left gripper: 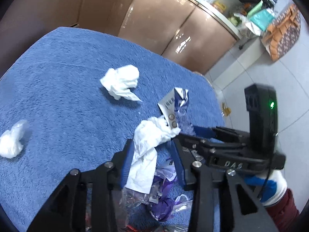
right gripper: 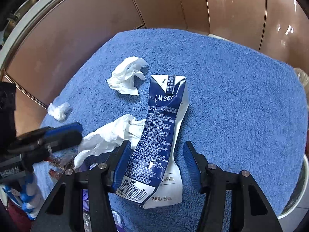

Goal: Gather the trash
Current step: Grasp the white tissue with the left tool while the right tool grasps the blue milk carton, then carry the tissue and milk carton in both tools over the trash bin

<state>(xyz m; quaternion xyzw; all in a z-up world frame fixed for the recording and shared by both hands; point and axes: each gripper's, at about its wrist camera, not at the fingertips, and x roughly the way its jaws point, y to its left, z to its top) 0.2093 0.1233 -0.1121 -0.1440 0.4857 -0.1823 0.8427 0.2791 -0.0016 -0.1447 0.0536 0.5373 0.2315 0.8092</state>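
Note:
On the blue towel (right gripper: 231,96) lies a flattened blue-and-white milk carton (right gripper: 160,127). My right gripper (right gripper: 156,143) stands open around its lower half; the left pad touches the carton and the right pad stands clear of it. A long crumpled white tissue (left gripper: 143,154) lies between the fingers of my left gripper (left gripper: 152,142), which is open, and leans on the left pad. The same tissue (right gripper: 108,135) reaches to the carton's side. In the left wrist view the right gripper (left gripper: 190,134) is at the carton (left gripper: 173,104). The left gripper (right gripper: 80,132) shows at the left edge.
Two more tissues lie on the towel, a large one (left gripper: 121,82) and a small wad (left gripper: 11,141). Purple and clear plastic wrappers (left gripper: 164,189) are heaped under my left gripper. Brown cabinet doors (right gripper: 231,9) stand behind. A white round container rim (right gripper: 301,183) is at the right.

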